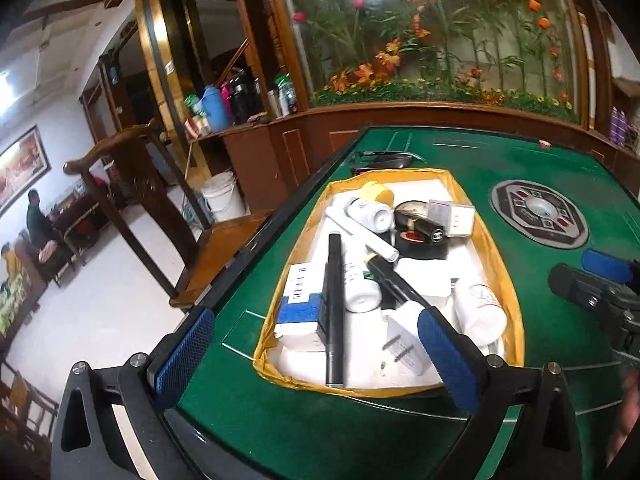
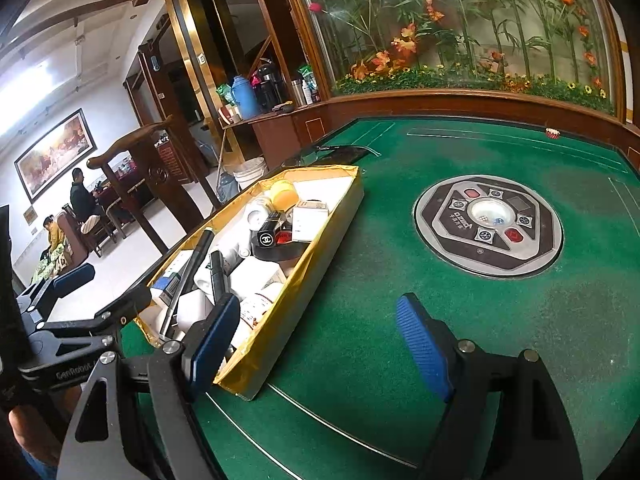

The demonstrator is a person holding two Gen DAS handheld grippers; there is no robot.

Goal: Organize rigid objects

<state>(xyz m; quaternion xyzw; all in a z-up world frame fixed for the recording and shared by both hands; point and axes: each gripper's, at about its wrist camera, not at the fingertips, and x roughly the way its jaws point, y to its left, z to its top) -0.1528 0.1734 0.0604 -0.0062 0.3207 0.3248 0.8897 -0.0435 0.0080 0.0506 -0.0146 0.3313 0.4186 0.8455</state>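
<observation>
Hovering over the green table (image 2: 360, 340), both grippers empty: left gripper (image 1: 316, 344) jaws wide above the yellow-edged box (image 1: 516, 320) near the table's left edge, right gripper (image 2: 320, 344) spread over bare felt beside it. Bottles, black tube (image 1: 334, 312), plug adapter (image 1: 404, 348) lie jumbled inside.

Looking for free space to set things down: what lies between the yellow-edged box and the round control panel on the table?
Only bare green felt separates the yellow-edged box from the round control panel; the right wrist view shows it best.
</observation>
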